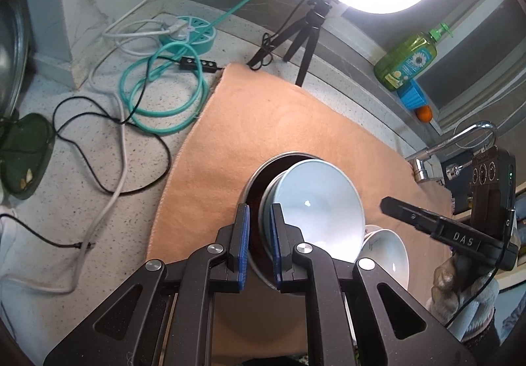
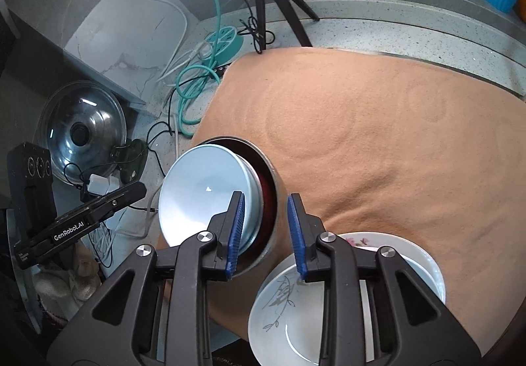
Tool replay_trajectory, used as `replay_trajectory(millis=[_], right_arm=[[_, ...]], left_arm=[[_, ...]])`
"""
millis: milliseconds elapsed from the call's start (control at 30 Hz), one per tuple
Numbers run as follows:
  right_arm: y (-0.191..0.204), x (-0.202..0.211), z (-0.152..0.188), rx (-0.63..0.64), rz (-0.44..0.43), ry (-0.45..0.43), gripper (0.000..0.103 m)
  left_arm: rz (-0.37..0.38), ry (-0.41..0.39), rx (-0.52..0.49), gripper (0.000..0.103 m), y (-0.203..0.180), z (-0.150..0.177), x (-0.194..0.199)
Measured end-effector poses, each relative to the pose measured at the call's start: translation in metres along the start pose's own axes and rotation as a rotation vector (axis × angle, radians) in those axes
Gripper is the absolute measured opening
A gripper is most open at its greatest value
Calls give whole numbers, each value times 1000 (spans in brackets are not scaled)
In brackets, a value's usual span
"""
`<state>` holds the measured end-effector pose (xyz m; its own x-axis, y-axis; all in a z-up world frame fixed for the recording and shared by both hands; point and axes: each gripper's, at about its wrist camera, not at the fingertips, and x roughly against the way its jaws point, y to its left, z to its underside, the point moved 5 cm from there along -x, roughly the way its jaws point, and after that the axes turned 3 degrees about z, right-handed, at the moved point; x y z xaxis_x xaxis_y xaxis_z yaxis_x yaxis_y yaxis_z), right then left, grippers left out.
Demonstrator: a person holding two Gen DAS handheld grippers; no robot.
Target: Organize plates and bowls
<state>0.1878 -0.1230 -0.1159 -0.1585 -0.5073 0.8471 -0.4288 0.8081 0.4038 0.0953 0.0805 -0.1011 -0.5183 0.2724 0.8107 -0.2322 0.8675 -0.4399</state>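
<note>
A light blue bowl (image 1: 315, 201) sits tilted inside a grey bowl with a dark red inside (image 1: 259, 182), on an orange cloth (image 1: 263, 116). My left gripper (image 1: 261, 234) is shut on the near rim of this stack, blue pads on both sides. In the right wrist view the blue bowl (image 2: 200, 192) and grey bowl (image 2: 268, 188) lie just left of my right gripper (image 2: 268, 228), which is open and empty, its left finger beside the stack. A white plate with a grey leaf pattern (image 2: 296, 310) lies below it, on a flowered plate (image 2: 407, 254). It also shows in the left view (image 1: 389, 251).
Cables and a teal power hub (image 1: 189, 32) lie left of the cloth. A tripod (image 1: 305, 34) with a ring light stands at the back. A green soap bottle (image 1: 407, 58), a tap (image 1: 460, 139) and a pot lid (image 2: 85, 129) are around the edges.
</note>
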Motion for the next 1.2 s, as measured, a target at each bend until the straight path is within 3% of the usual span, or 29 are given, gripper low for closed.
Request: replay_trajectory(millis=[500,967,1200], right_arm=[[-17,-23,13,-55,-22,66,27],[-15,-36,13,-58,-20,77,27],[-13,-47,12,-68,-32,99,22]], left_arm=[[54,78,95,11,22,14,-24],[42,94,68,11,19,14,-33],[39,107,58,11,17,13,-41]])
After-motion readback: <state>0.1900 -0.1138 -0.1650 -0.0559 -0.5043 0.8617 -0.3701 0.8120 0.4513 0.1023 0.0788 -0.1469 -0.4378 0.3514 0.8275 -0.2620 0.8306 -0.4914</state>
